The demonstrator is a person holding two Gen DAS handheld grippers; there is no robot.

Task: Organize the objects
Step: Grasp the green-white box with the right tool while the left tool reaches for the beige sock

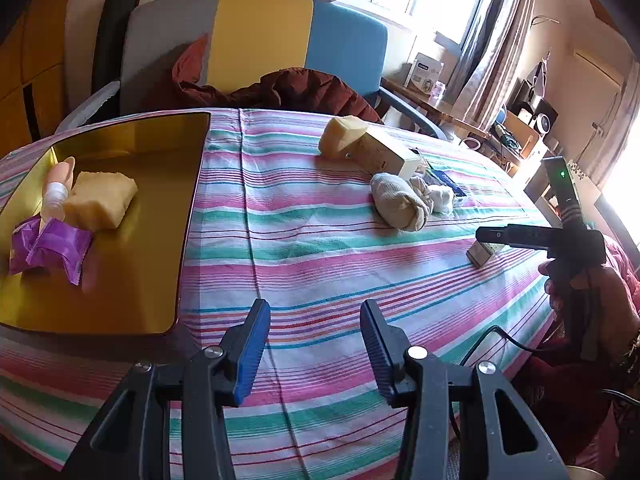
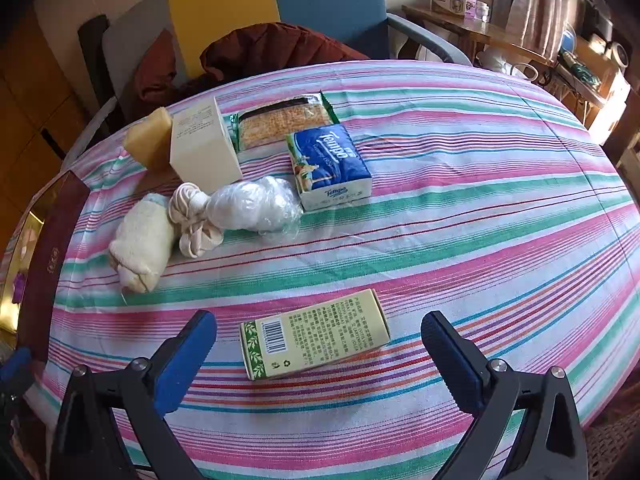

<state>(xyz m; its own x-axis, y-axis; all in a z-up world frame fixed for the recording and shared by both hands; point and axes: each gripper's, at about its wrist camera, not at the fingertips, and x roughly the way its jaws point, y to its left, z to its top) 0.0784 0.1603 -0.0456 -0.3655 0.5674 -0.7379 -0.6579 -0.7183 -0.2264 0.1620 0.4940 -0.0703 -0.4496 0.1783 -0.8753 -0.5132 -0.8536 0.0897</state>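
The right gripper (image 2: 318, 344) is hovering with jaws spread fully wide, empty, straddling the pale green rectangular cardboard box (image 2: 316, 340) lying flat between them. Closing off-centre risks skidding it across the striped cloth (image 2: 460, 220). The left gripper (image 1: 316, 344) is standing half open, grasping nothing, beside the gold metal tray (image 1: 140, 240).

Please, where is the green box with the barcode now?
In the right wrist view the green box lies flat on the striped cloth, low centre, between the open right gripper fingers, untouched.
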